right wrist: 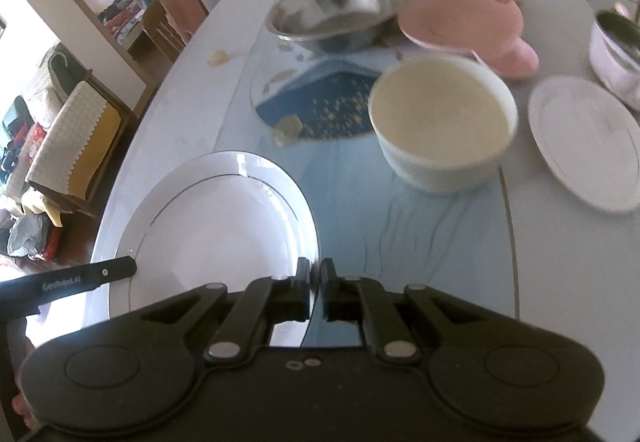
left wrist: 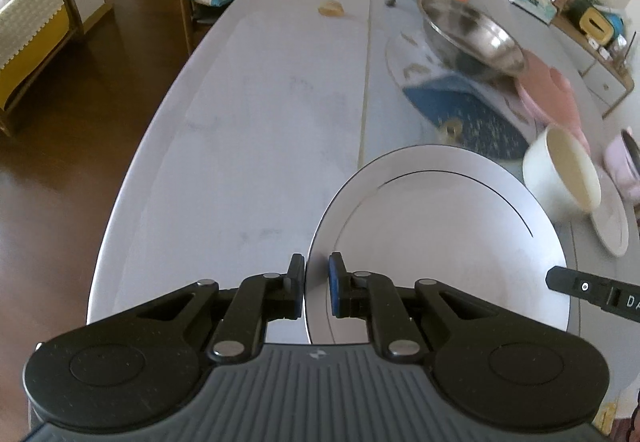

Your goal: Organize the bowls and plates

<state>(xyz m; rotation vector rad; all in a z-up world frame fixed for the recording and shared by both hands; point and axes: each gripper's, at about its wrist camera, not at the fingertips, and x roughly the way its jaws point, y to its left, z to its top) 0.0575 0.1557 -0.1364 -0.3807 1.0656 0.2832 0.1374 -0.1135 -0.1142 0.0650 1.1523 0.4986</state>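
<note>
Over the near end of the tabletop [left wrist: 240, 130], both units carry one large white plate [left wrist: 440, 242] between them. Left hand-held gripper [left wrist: 317, 274] is pinched nearly closed on the plate's left rim; right hand-held gripper [right wrist: 315, 278] is clamped fully down on the opposite rim. From each wrist view the other unit's finger shows at the far edge of the plate.

Rest of the set sits further back: cream bowl [right wrist: 442, 126] just ahead, small white plate [right wrist: 584, 142] to its right, steel bowl [right wrist: 340, 10] and pink lidded dish [right wrist: 464, 18] behind, pink pot [right wrist: 616, 46] at the right edge.

Risks as I read them:
- Both grips are thin edge pinches on glazed rim. Any mismatch in how the two hands travel would twist or pull the plate out of one pinch; then it swings from the other and likely drops.
- Background is motion-blurred, so the carry looks brisk. A quick stop could slide the rim through the pads.
- Cream bowl is near the plate's far edge. Moving forward low risks clipping it.
- Setting down tilted puts one edge on the glass top first, so chip risk.
</note>
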